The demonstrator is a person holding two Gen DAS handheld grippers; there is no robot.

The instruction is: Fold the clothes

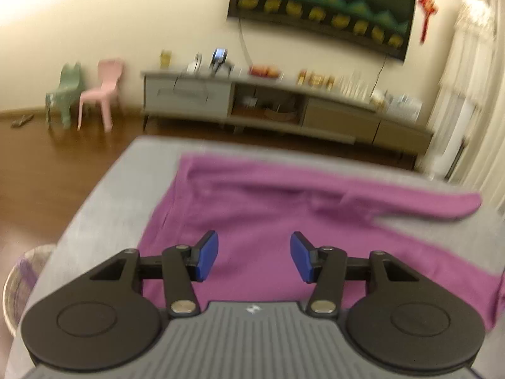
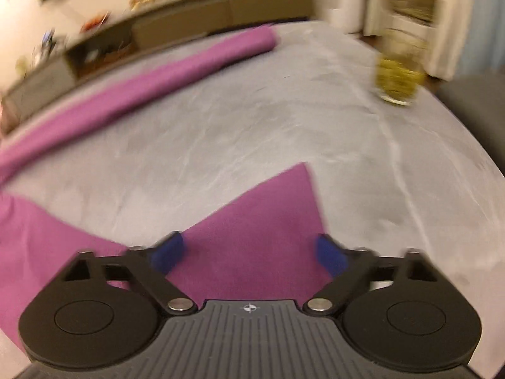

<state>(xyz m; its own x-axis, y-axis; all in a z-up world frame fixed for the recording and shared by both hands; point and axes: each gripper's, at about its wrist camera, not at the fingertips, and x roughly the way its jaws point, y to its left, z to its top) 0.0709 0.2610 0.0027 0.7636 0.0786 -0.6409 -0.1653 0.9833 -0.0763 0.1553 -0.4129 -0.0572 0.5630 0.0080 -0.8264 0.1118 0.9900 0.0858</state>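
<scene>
So the biggest thing in view is the grey table [image 1: 104,195], which fills most of both wrist views and is obviously being used as the folding surface. A long TV cabinet [image 1: 268,101] is seen behind it at 12 o'clock in the left view, cluttered with small stuff that's too blurred to name.

Spread flat on the table is the purple shirt [image 1: 252,221], and that's where the task's thing sits: dead centre of the left view, with its body laid out smooth. One long sleeve [image 2: 151,82] is stretched away toward 10 to 12 o'clock in the right view, and a pointed flap of cloth [image 2: 271,221] is lying right ahead of the right tongs at 12 o'clock. It's probably been laid out flat like that so a sleeve or side can be picked up and folded inward.

A glass of something yellowish [image 2: 396,75] is parked at about 2 o'clock in the right view, well apart from the cloth, so snagging it shouldn't be much of a worry.

The left gripper [image 1: 254,260] is held over the shirt body, released, with nothing pinched between the blue pads. The right gripper [image 2: 249,254] is also parted, hovering over the flap, and no cloth is seen clamped.
</scene>
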